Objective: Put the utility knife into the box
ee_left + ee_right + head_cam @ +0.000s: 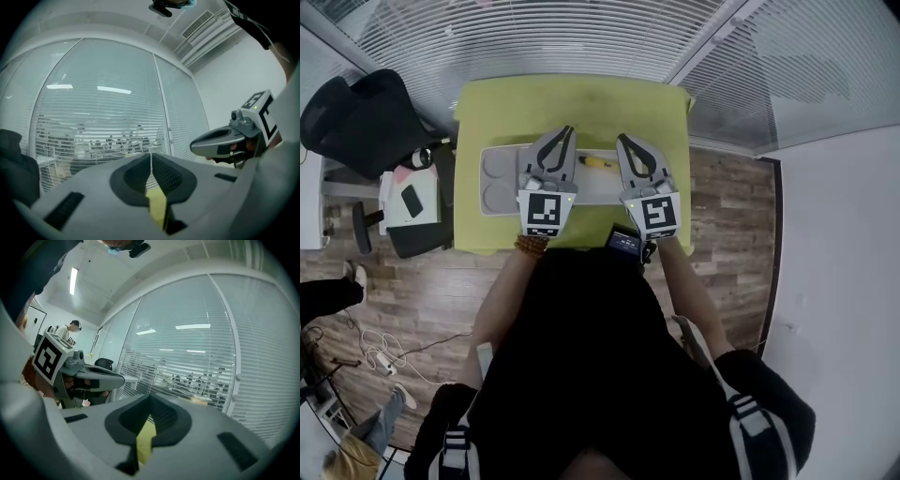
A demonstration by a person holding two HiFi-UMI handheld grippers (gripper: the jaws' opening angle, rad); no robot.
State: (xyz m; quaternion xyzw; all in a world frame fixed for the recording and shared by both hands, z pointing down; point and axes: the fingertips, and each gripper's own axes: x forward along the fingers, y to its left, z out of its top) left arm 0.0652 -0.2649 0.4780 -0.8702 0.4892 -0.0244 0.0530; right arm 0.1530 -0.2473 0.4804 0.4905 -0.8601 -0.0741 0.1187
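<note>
On the yellow-green cloth-covered tabletop (487,112), in front of the white slatted window blinds (581,37), sits the pale grey shallow plastic box (499,152). It is a long tray with round recesses at its left end.

Above the box hang the grey left gripper (569,131) and the grey right gripper (622,141), side by side, each carrying its marker cube at the near end. The two gripper views show the same thing on each: the dark ribbed pads meet at the tips, nothing is pinched between them, and only a sliver of green tabletop shows through the gap lower down. So both pairs of jaws are closed and empty.

Between the two grippers lies the small yellow utility knife (597,162). It is flat, with its long side running left to right, close to the far edge of the box. From the head view I cannot tell whether it rests inside the box, on its rim or on the cloth just beyond.

The knife looks light and stiff, a slim hard-shelled handle that is probably smooth and a little slippery against the pads. It is too small here to tell whether the blade is out. The safer hold is likely across the narrow width near the middle of the handle, away from either end. That way it should not pivot in the jaws, and no edge meets the pads. It lies low on its surface, so the jaws would need to open and come down nearly to that surface on both sides — a shallow grip may let it squirt out.
</note>
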